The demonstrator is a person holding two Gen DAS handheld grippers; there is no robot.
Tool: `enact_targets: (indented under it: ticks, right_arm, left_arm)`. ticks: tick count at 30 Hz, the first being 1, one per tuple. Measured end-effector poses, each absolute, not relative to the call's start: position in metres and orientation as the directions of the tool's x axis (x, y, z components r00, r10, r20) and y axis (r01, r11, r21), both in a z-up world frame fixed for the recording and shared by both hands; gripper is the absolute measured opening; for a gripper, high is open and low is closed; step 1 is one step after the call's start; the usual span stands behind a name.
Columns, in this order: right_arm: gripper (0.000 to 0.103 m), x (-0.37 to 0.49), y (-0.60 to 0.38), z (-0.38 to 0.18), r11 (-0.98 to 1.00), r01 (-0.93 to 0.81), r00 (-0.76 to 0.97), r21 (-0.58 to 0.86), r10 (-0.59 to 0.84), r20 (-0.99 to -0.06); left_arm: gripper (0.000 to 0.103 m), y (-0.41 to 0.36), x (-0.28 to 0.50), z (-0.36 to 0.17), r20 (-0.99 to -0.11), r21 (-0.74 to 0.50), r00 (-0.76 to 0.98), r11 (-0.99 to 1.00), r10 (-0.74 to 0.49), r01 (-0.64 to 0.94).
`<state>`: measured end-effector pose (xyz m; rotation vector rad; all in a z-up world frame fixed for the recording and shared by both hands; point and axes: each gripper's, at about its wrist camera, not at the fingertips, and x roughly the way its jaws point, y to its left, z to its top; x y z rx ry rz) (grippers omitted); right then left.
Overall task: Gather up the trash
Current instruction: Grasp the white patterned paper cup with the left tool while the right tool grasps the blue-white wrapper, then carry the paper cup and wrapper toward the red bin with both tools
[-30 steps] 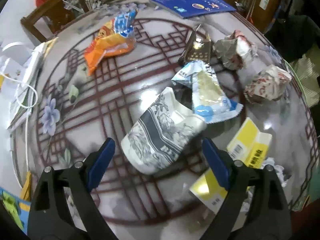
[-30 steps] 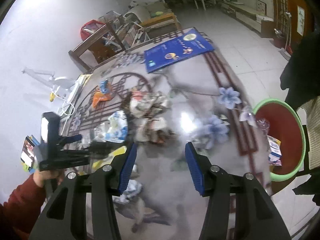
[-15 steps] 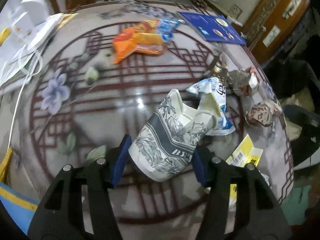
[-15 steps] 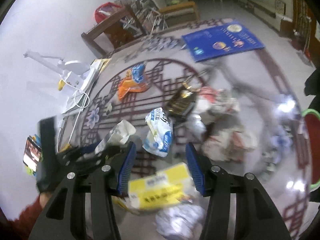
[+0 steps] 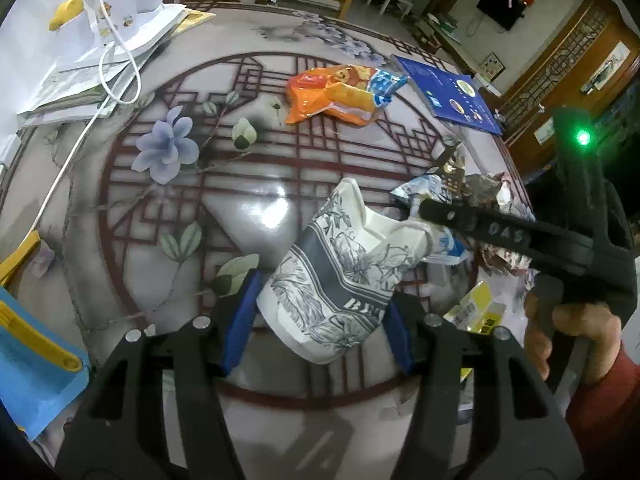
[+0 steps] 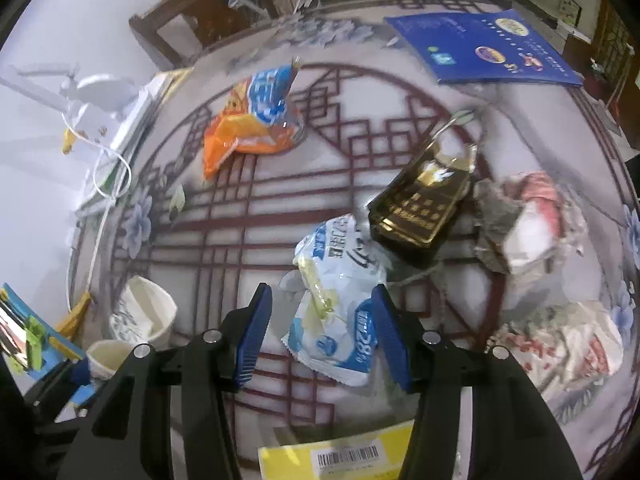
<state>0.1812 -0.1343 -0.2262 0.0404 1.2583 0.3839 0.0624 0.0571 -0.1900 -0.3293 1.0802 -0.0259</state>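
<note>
My left gripper (image 5: 318,326) is shut on a crumpled paper cup (image 5: 344,276) printed with grey flowers, held above the table. The cup also shows in the right wrist view (image 6: 144,318) at lower left. My right gripper (image 6: 322,338) is open, its blue pads on either side of a white and blue snack wrapper (image 6: 338,304) lying on the table. An orange and blue chip bag (image 6: 256,128) lies farther back. A black and gold box (image 6: 424,204) and crumpled paper balls (image 6: 528,220) lie to the right.
A yellow barcoded box (image 6: 340,460) lies at the near edge. A blue booklet (image 6: 488,48) sits at the far right. White papers and a cable (image 5: 112,60) lie at the table's left. The right gripper's black body (image 5: 520,240) crosses the left wrist view.
My left gripper has lifted the cup and turned left. My right gripper has swung left and down over the table, coming around the white and blue wrapper.
</note>
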Motion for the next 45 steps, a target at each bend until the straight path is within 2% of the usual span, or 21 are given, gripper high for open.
enact_targets:
  ticks: [1,3,4,6,9,24,45]
  right_arm:
    - [0.043,0.181,-0.132,-0.229,0.936,-0.268,0.245,0.227,0.294,-0.924]
    - [0.022,0.182,-0.131,-0.234,0.936,-0.277,0.226,0.218,0.284,-0.932]
    - [0.022,0.181,-0.131,-0.235,0.934,-0.28,0.214,0.222,0.287,-0.934]
    - [0.014,0.18,-0.133,-0.234,0.93,-0.285,0.216,0.23,0.296,-0.93]
    - [0.011,0.172,-0.136,-0.224,0.921,-0.306,0.234,0.241,0.318,-0.919]
    - [0.011,0.102,-0.188,-0.129,0.894,-0.328,0.385,0.304,0.421,-0.822]
    - [0.011,0.062,-0.287,-0.104,0.932,-0.186,0.51,0.31,0.361,-0.781]
  left_arm:
    - [0.055,0.058,0.063,-0.19,-0.861,-0.278,0.477,0.95,-0.179,-0.143]
    - [0.055,0.06,0.065,-0.189,-0.859,-0.279,0.479,0.949,-0.178,-0.148]
    - [0.055,0.061,0.066,-0.189,-0.858,-0.279,0.482,0.949,-0.176,-0.15]
    - [0.055,0.061,0.066,-0.187,-0.855,-0.282,0.487,0.948,-0.177,-0.15]
    - [0.055,0.06,0.068,-0.183,-0.849,-0.287,0.498,0.946,-0.178,-0.151]
    - [0.055,0.029,0.063,-0.159,-0.826,-0.293,0.53,0.95,-0.193,-0.111]
    - [0.055,-0.075,0.06,-0.133,-0.797,-0.297,0.533,0.953,-0.285,0.066]
